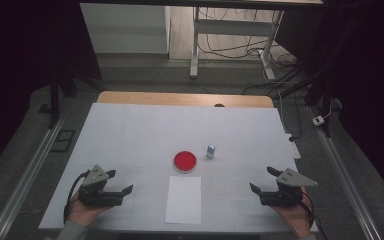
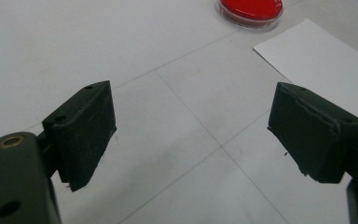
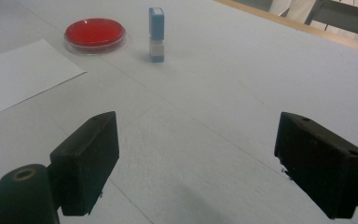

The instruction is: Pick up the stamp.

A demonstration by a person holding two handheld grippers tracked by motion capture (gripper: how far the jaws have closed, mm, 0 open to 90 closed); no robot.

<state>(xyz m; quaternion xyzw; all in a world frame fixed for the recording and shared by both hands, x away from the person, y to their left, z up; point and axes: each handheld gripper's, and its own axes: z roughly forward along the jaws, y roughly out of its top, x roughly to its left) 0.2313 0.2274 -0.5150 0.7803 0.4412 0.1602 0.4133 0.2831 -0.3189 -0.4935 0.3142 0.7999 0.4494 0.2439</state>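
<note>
Both of your tongs are spread wide and hold nothing: the left tongs (image 1: pixel 122 184) rest at the near left of the surface (image 1: pixel 130 130), the right tongs (image 1: pixel 262 181) at the near right. Between them lies a white sheet of paper (image 1: pixel 183 199), and just beyond its far edge sits the round red ink pad (image 1: pixel 185 161), with the small blue-and-white stamp (image 1: pixel 210 151) standing upright just to the pad's right, apart from it. The stamp looks light, rigid and narrow, so it will probably tip at a sideways nudge; judging from the right gripper view, where it stands straight ahead (image 3: pixel 156 34), you'd best close on its upper blue body with the jaws square to its flat sides, and only lightly. Its plastic may be slick. The pad (image 3: pixel 94 34) is shallow and could slide, and the paper (image 3: pixel 18 74) is thin and floppy, hard to pinch from flat; press down rather than lift.
</note>
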